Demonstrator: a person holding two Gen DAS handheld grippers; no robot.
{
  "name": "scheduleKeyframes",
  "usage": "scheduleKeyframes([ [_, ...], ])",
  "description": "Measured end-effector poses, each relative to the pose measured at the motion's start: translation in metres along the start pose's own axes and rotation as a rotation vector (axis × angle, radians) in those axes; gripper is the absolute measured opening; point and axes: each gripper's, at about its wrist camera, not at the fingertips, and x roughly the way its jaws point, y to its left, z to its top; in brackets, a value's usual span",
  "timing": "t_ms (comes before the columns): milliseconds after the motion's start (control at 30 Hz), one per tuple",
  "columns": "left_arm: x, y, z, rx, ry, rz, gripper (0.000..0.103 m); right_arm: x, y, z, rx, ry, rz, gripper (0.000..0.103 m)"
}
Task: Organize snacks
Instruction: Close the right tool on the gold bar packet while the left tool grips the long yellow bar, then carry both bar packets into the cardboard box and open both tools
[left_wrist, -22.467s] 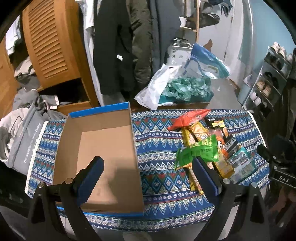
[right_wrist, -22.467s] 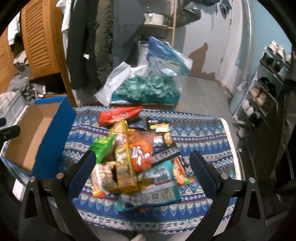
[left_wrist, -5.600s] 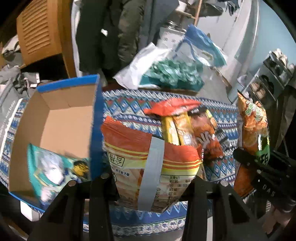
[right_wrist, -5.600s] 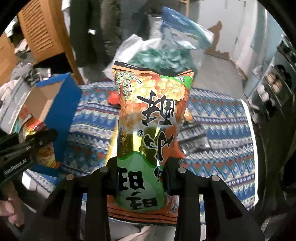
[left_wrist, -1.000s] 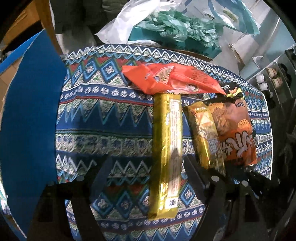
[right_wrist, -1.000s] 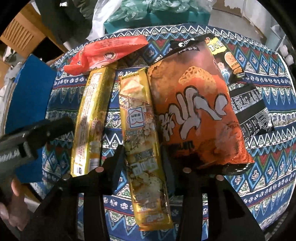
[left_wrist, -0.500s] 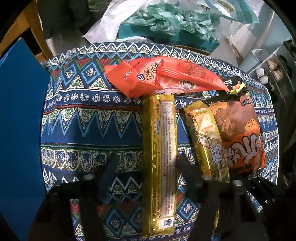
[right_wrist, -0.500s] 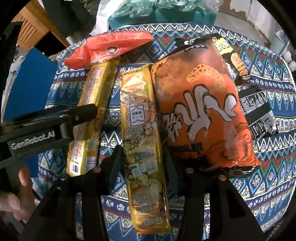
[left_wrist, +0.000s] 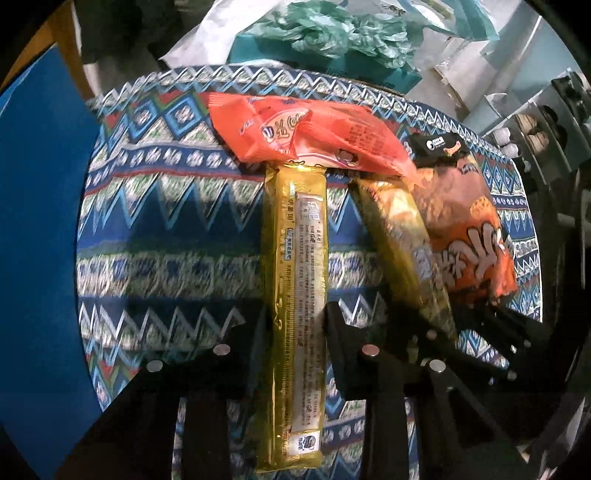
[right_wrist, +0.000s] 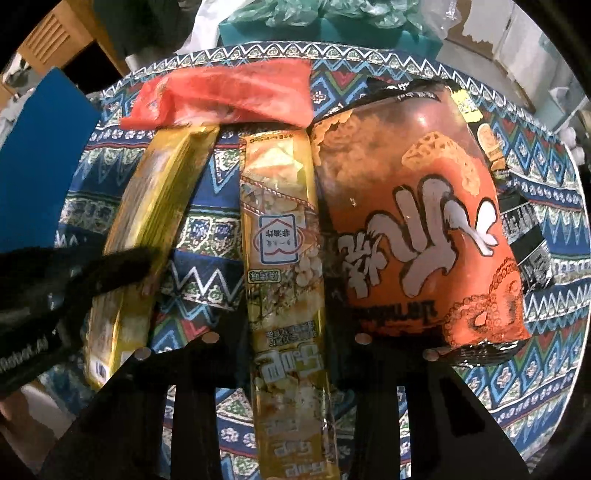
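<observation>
Here, on the patterned tablecloth (left_wrist: 177, 236), each claw has just closed on its own long golden snack packet.

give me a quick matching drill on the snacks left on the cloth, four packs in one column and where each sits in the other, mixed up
Things:
1. plain gold stick pack
2. gold pack with a house logo
3. red-orange wrapper
4. big orange chip bag

Places:
A. lying crosswise over the far ends of both gold packs
B. between the jaws of the left gripper
C. beside the right gripper, outside its jaws
D. between the jaws of the right gripper

Pairs: 1-B, 2-D, 3-A, 4-C
</observation>
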Motion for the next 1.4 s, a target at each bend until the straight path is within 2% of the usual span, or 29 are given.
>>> scheduleKeyframes([
  [100,0.000,0.003,-0.004,-0.011,0.018,0.012,0.042,-0.001,-0.001,-0.002,0.020,0.006,0.014,0.031],
  [167,0.005,0.003,-0.004,-0.012,0.027,0.038,0.055,-0.003,-0.002,-0.005,0.027,0.007,0.015,0.031],
  [267,0.008,-0.001,-0.002,-0.005,0.014,0.050,0.061,-0.008,-0.003,-0.009,0.038,0.006,0.027,0.031],
  [333,0.011,-0.006,0.000,0.011,0.011,0.059,0.061,-0.012,-0.005,-0.012,0.048,0.007,0.039,0.031],
  [400,0.012,-0.011,0.002,0.032,0.000,0.061,0.058,-0.016,-0.008,-0.017,0.061,0.010,0.056,0.031],
  [433,0.012,-0.011,0.001,0.035,-0.005,0.060,0.041,-0.016,-0.009,-0.017,0.067,0.010,0.064,0.031],
  [467,0.013,-0.012,0.000,0.036,-0.004,0.068,0.035,-0.019,-0.013,-0.021,0.072,0.010,0.070,0.031],
  [567,0.010,-0.013,-0.005,0.046,-0.004,0.038,0.029,-0.025,-0.016,-0.026,0.076,0.003,0.073,0.031],
  [933,-0.014,-0.004,-0.043,0.083,0.040,0.016,0.028,-0.052,-0.008,-0.045,0.079,-0.016,0.100,0.031],
  [1400,-0.083,0.005,-0.076,0.146,-0.033,0.017,0.029,-0.110,0.015,-0.071,0.038,-0.086,0.111,0.030],
])
